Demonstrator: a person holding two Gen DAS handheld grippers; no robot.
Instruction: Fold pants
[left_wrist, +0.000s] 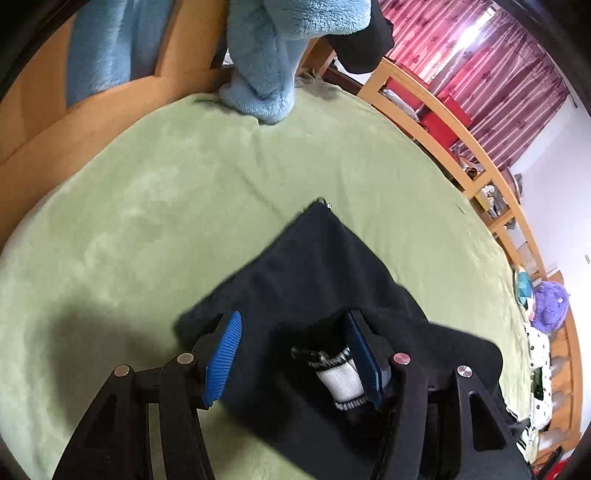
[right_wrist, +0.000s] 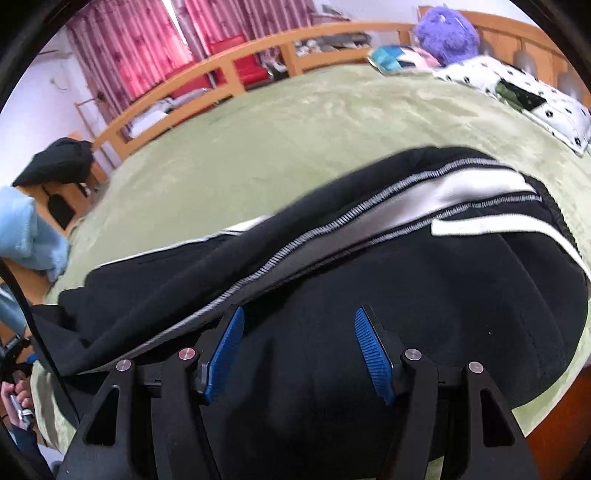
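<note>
Below both cameras, the black fleece pants with white and grey side stripes lie spread across the pale green plush bed cover. The left gripper has its blue ribbed pads parted — a white-and-black striped cuff sits between them, beside the right-hand pad, though I cannot tell if it is touched. The right gripper also stands with jaws apart, just over plain black cloth. A light blue fluffy garment hangs at the wooden bed frame — red striped curtains behind.
</note>
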